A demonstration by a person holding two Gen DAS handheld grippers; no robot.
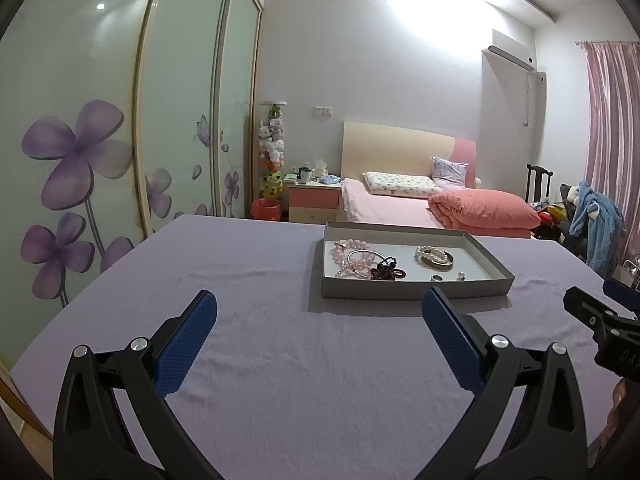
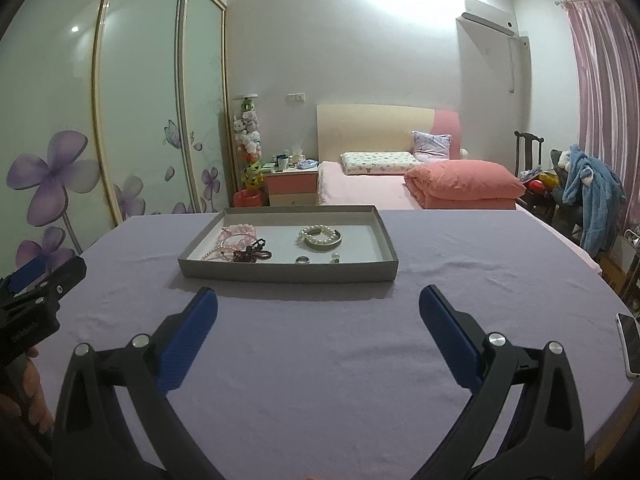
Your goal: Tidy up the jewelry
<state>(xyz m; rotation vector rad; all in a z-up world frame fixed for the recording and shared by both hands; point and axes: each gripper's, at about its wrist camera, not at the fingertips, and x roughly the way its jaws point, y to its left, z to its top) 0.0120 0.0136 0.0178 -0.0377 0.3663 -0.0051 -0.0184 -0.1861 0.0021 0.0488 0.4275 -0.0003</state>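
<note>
A shallow grey tray (image 1: 416, 292) (image 2: 288, 274) sits on the purple tablecloth and holds the jewelry. Inside lie pink bead strands (image 1: 352, 254) (image 2: 236, 236), a silver bangle (image 1: 362, 258), a dark red beaded piece (image 1: 386, 270) (image 2: 250, 255), a pearl bracelet with a metal bangle (image 1: 436, 258) (image 2: 320, 235), a ring (image 1: 437, 278) (image 2: 303, 259) and a small silver piece (image 1: 461, 276) (image 2: 335, 257). My left gripper (image 1: 320, 304) is open and empty, near of the tray and to its left. My right gripper (image 2: 318, 302) is open and empty, just in front of the tray.
A phone (image 2: 630, 344) lies at the table's right edge. The right gripper shows at the right of the left wrist view (image 1: 600, 316); the left gripper shows at the left of the right wrist view (image 2: 40, 284). A bed (image 2: 400, 188) and wardrobe (image 2: 140, 120) stand behind.
</note>
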